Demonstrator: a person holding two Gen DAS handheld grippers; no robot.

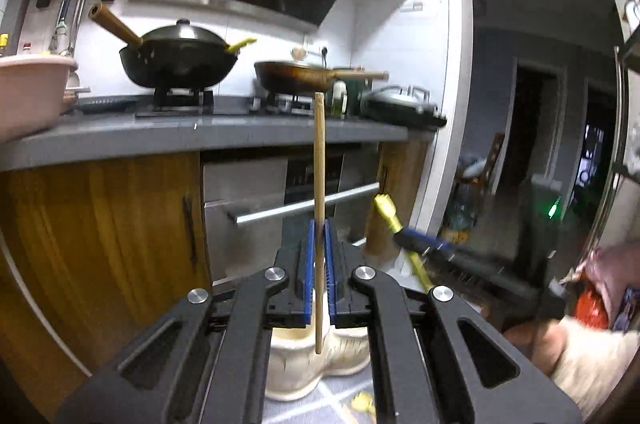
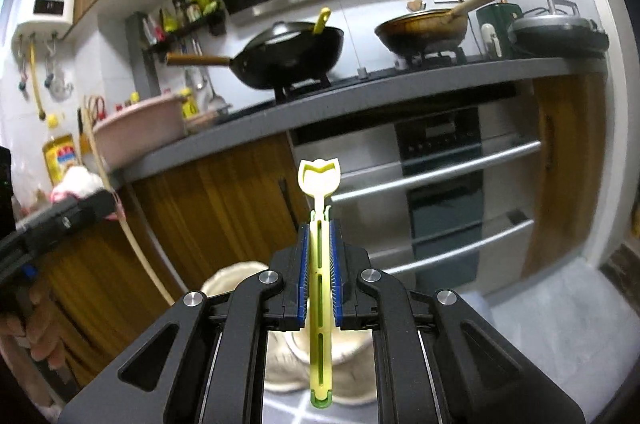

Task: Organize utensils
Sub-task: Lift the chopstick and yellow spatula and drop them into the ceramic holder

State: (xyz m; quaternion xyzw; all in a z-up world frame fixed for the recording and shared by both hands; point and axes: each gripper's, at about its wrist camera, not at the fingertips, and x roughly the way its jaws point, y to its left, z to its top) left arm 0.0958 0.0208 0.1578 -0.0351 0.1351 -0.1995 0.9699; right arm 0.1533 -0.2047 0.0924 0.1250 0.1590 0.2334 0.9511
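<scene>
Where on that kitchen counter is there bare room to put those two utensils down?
The bare patch is the grey counter's front strip, between the pink basin and the lidded grey pan, in front of the hob. Behind it is crowded: the black wok and brown pan fill the burners.

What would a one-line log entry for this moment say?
left gripper: shut on wooden chopstick | right gripper: shut on yellow-green plastic utensil | both above floor

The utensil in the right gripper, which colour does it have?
Pale yellow-green utensil, seen best in the right wrist view.
</scene>
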